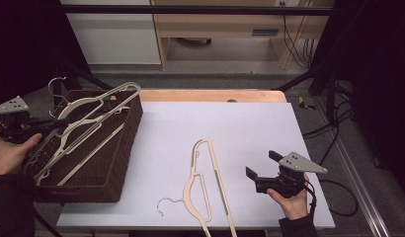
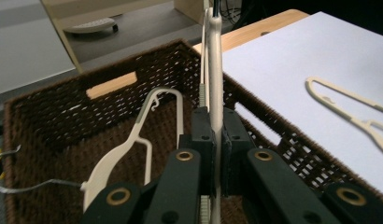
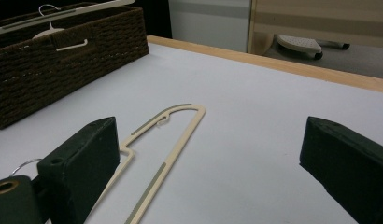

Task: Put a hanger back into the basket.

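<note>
**One hanger going into the basket, one waiting on the table**

The held hanger (image 2: 213,84) is a cream plastic one, pinched by its thin bar between the pads of the left gripper (image 2: 217,154), whose jaws are clamped tight on it. It is carried edge-on over the brown wicker basket (image 1: 122,148) at the table's left end, apparently so that it can slip in alongside the others instead of lying across the rim. A second hanger in the basket (image 2: 129,154) already lies against the weave with its wire hook (image 2: 21,186) pointing out over the side; from above, several of them lie slanted across the basket.

The spare hanger (image 1: 205,190) lies flat on the white table top (image 1: 260,128), well apart from the basket, its hook toward the near edge. The right gripper (image 1: 262,168) hangs just beside it with jaws spread wide and nothing between them, which looks to me like readiness to take that one next.
</note>
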### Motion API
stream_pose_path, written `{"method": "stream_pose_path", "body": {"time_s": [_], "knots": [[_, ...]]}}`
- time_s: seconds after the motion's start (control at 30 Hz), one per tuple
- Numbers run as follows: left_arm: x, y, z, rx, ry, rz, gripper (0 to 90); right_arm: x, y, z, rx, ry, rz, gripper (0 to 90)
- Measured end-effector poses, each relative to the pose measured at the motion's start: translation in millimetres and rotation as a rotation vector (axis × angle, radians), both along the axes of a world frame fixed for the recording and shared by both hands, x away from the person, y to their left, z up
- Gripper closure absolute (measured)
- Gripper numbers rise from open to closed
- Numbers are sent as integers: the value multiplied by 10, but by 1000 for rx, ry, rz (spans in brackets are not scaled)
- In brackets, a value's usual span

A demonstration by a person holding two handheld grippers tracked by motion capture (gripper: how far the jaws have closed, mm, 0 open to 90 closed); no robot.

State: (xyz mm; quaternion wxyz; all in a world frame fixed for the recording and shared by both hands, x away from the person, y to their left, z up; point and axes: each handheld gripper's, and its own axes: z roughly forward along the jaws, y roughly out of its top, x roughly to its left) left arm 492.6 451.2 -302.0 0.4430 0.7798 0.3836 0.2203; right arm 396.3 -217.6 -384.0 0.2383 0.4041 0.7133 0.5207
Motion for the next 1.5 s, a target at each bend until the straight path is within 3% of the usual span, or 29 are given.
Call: {"method": "stream_pose_path", "body": {"time_s": [0.27, 0.53, 0.63, 0.93, 1.0, 1.07, 1.23, 1.37, 1.5], "knots": [[4, 118, -145, 18, 45, 44, 863, 2, -11, -1, -7, -4, 0, 52], [93, -35, -412, 60, 112, 62, 863, -1, -5, 1, -6, -4, 0, 51], [122, -61, -533, 51, 139, 77, 862, -5, -9, 3, -7, -3, 1, 51], [193, -48, -756, 30, 229, 152, 849, -7, -7, 9, -7, -8, 2, 51], [196, -37, -777, 20, 261, 187, 841, -10, -6, 10, -6, -7, 3, 51], [187, -11, -775, 25, 264, 226, 831, -12, -4, 11, -7, -8, 4, 51], [83, 51, -677, 35, 212, 326, 749, -13, 0, 10, -10, -8, 11, 51], [-64, 69, -536, -14, 132, 350, 668, -11, 7, 8, -7, -6, 8, 51], [-221, -30, -397, -44, 36, 328, 587, -12, 11, 9, -6, -8, 10, 51]]}}
